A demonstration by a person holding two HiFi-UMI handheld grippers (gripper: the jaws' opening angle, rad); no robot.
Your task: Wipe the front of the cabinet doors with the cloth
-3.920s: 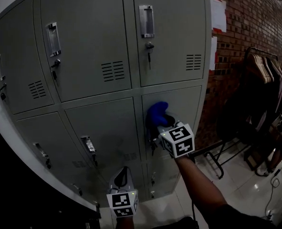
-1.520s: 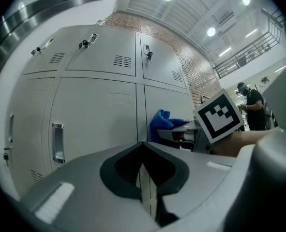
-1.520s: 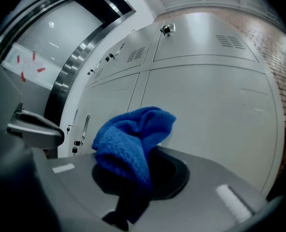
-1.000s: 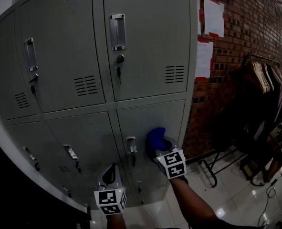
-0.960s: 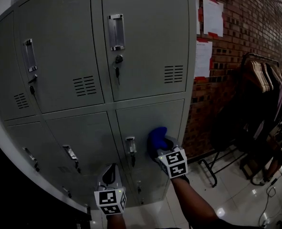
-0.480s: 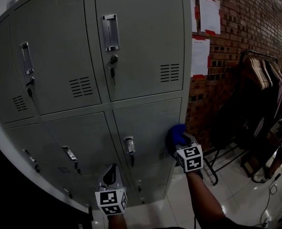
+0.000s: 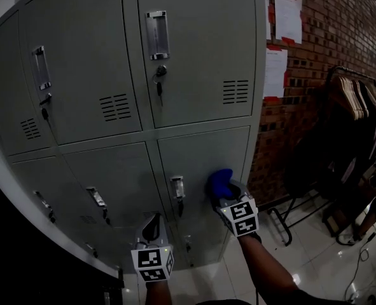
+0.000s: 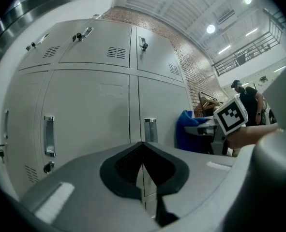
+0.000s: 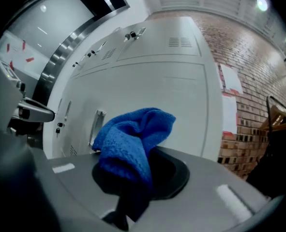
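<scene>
A grey metal locker cabinet [image 7: 194, 62] fills the head view, with several doors. My right gripper [image 7: 226, 193] is shut on a bunched blue cloth [image 7: 218, 182], and the cloth is pressed on the lower right door [image 7: 203, 154], just right of its handle [image 7: 177, 188]. In the right gripper view the cloth [image 9: 133, 139] bulges out of the jaws in front of that door [image 9: 181, 95]. My left gripper [image 7: 152, 225] hangs lower, before the bottom doors, shut with nothing in it. The left gripper view shows its jaws [image 8: 143, 163] closed together and the cloth [image 8: 187, 129] off to the right.
A brick wall [image 7: 321, 56] with paper sheets [image 7: 288, 16] adjoins the cabinet on the right. Beyond it stands a clothes rack [image 7: 353, 107] with hangers and dark garments, over a glossy tiled floor [image 7: 296, 259]. A person [image 8: 244, 98] stands far off.
Within the last second my right gripper swept the cloth right to the door's edge, then back left toward the handle. The left gripper stayed where it was.
</scene>
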